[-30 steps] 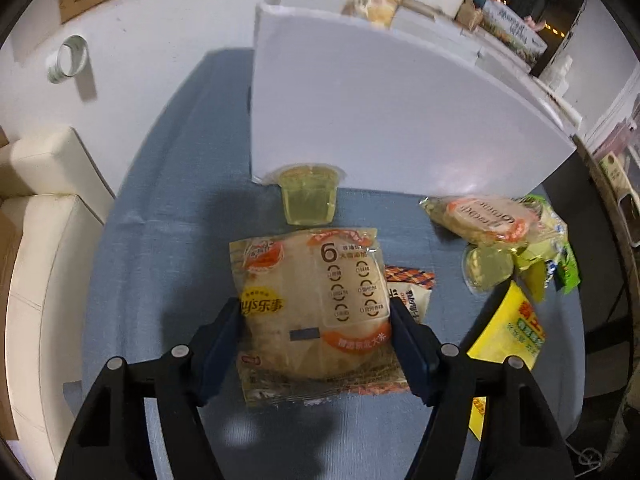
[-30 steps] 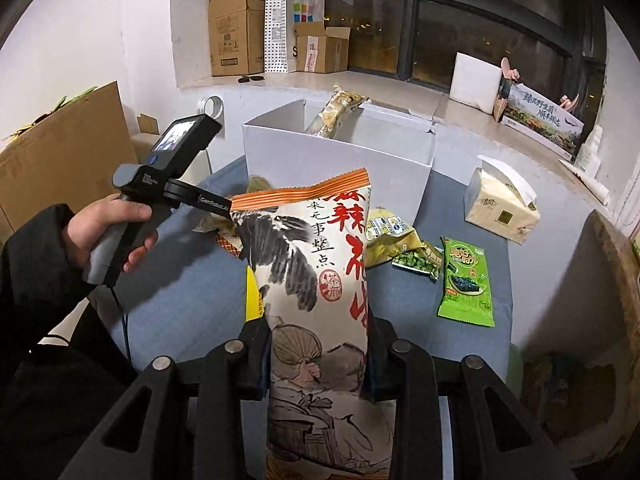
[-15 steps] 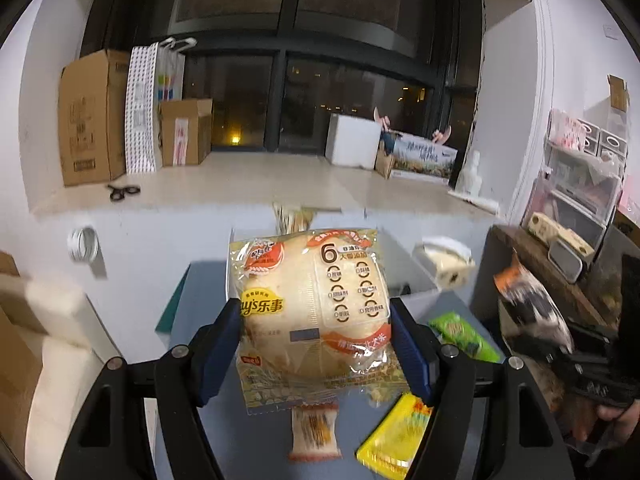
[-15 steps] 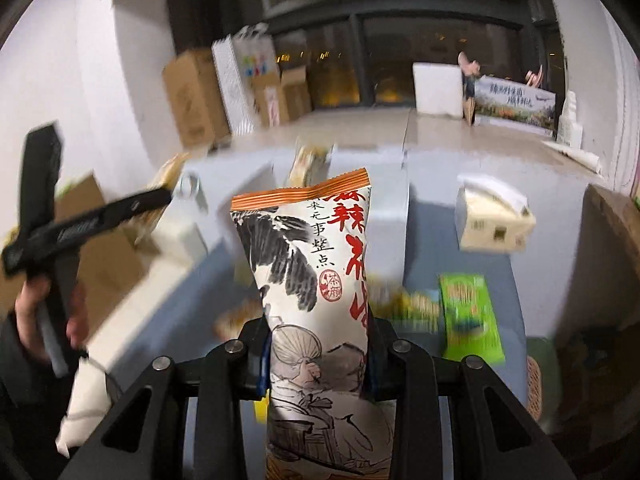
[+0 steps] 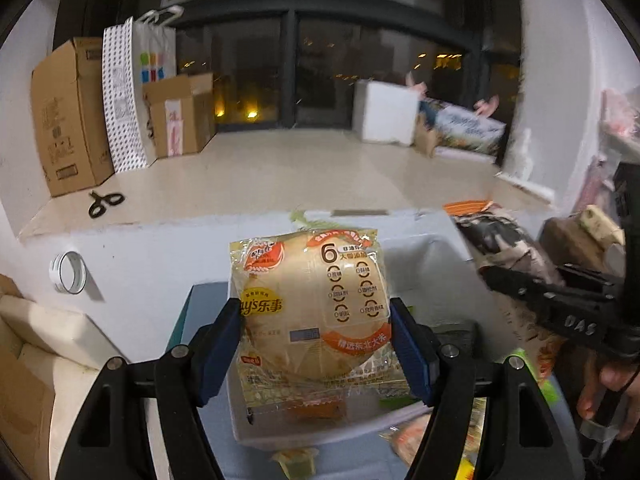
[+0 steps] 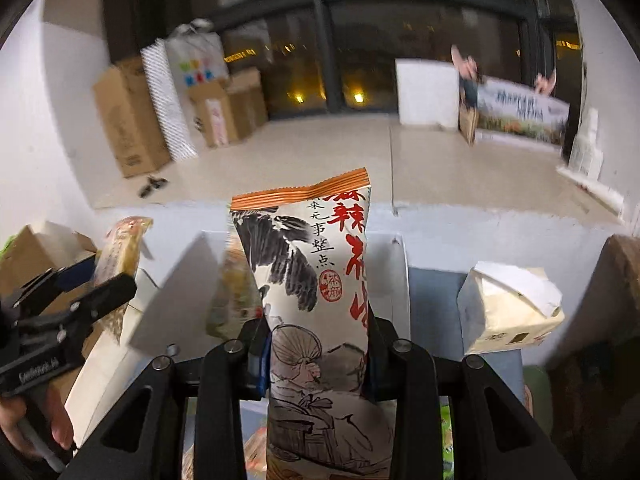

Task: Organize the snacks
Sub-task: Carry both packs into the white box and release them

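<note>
left claw [image 5: 316, 344] clamps rice-cracker pack [image 5: 312, 312] | right claw [image 6: 316, 354] clamps ink-painting snack bag [image 6: 316, 300], base cut off | white box [image 5: 424, 264] interior hidden | tissue box [image 6: 508, 312] right view only

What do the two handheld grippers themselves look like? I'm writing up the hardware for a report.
Both are alike. The left gripper has black angular finger arms with triangular cut-outs, silver pivot screws and blue pads; the right gripper is built the same. Seen from the opposite camera, each body is black with white lettering on its side. A bare hand holds the right one.
</note>
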The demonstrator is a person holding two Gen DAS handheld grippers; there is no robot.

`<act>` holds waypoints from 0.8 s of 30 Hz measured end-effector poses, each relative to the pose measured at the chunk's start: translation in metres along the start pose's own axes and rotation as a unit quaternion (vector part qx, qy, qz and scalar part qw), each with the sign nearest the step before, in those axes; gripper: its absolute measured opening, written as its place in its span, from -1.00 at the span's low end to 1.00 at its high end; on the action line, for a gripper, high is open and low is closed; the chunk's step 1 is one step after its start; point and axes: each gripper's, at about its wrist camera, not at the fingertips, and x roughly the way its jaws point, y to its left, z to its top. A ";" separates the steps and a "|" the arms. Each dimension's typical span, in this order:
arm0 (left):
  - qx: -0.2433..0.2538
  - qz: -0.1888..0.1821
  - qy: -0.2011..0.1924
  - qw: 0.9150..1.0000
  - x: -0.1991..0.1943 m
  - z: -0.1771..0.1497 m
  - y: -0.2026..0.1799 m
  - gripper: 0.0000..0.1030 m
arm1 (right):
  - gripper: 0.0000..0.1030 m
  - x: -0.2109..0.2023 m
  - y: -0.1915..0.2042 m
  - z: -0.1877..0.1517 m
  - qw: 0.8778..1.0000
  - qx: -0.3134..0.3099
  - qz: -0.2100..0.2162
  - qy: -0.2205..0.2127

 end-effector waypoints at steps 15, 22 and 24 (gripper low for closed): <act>0.002 -0.018 0.031 0.999 0.006 -0.026 0.003 1.00 | 1.00 0.015 -0.022 -0.001 0.999 0.009 0.040 0.009; 0.037 -0.048 0.015 0.998 -0.071 -0.051 -0.001 1.00 | 1.00 -0.052 -0.016 -0.043 0.996 -0.019 0.081 -0.039; 0.035 -0.062 0.008 0.997 -0.096 -0.064 0.000 1.00 | 1.00 -0.073 -0.017 -0.063 0.995 -0.022 0.091 -0.044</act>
